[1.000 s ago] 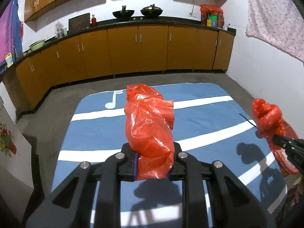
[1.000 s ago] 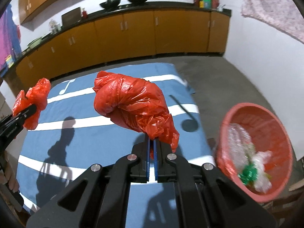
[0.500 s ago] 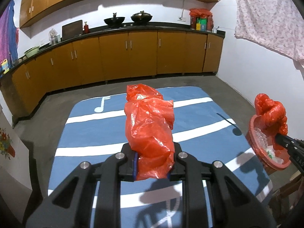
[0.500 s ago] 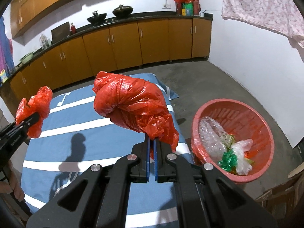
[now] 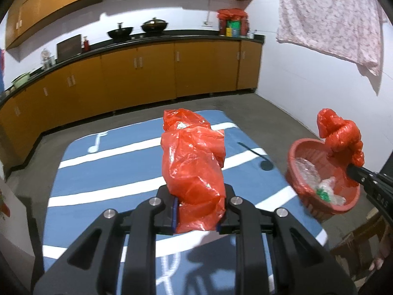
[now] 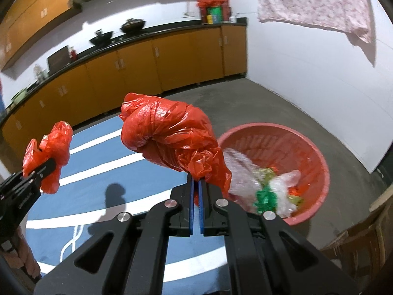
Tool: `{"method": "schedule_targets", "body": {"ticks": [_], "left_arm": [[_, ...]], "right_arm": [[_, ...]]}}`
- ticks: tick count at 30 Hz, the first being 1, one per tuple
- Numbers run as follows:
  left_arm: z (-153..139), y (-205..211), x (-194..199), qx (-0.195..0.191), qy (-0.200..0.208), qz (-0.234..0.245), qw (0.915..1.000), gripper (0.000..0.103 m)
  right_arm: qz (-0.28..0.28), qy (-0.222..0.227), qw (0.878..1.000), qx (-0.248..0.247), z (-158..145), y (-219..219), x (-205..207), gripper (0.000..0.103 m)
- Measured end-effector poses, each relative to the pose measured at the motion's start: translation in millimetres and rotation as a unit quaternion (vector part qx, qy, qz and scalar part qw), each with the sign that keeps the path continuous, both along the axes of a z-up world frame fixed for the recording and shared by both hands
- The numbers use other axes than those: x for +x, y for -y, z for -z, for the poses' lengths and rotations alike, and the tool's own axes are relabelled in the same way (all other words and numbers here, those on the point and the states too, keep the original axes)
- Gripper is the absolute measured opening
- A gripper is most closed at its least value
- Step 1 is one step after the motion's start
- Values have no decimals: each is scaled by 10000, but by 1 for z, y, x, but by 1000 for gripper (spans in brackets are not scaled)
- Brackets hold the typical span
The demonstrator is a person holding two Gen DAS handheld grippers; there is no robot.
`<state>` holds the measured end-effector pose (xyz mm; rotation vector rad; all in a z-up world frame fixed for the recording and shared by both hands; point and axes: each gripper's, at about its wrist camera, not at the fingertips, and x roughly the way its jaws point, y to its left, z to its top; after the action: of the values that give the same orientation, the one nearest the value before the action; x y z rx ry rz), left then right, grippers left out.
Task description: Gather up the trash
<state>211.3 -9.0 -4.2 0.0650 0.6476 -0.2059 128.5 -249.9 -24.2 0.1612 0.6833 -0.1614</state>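
My left gripper is shut on a crumpled red plastic bag and holds it above the blue striped mat. My right gripper is shut on a second, twisted red plastic bag, held up just left of a red plastic basket. The basket stands on the floor off the mat's right edge and holds clear plastic and green scraps. In the left wrist view the right gripper's bag hangs over the basket. The left gripper's bag shows at the left of the right wrist view.
Orange kitchen cabinets with a dark counter run along the far wall, with woks on top. A white wall with a hanging floral cloth is on the right. Grey concrete floor surrounds the mat. Wooden pieces lie at the lower right.
Both grippers have moved right, still holding their bags. The basket has come closer and fuller into view, and the right gripper's bag now sits at its rim.
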Motion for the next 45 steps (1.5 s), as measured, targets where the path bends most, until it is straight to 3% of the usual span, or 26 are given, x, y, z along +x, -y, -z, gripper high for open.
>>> {"method": "schedule_targets", "body": {"ticks": [15,30,33,36,39,42,45], "left_arm": [[16,129,-1,-210,-197,1210,9922,22],[39,225,8,-363,-452,2095,9761,23],[46,238,14,-362,-538,2178,9738,27],[51,242,18,-372,-602,2180,9734,41],[55,240,24,-415,-700,2133,9736,44],[57,235,28,-438,-729,2035,9754,50],[56,221,28,-505,-710,1900,9779,58]], "right_arm": [[1307,15,9907,389,12,111,-19,4],[1458,61,9863,772,21,152,-6,4],[1360,165,9861,938,18,158,-1,4],[1371,236,9842,1092,17,163,2,14],[1371,311,9831,1168,18,166,0,42],[1374,353,9829,1171,21,166,-8,45],[1410,357,9829,1130,21,167,-15,57]]}}
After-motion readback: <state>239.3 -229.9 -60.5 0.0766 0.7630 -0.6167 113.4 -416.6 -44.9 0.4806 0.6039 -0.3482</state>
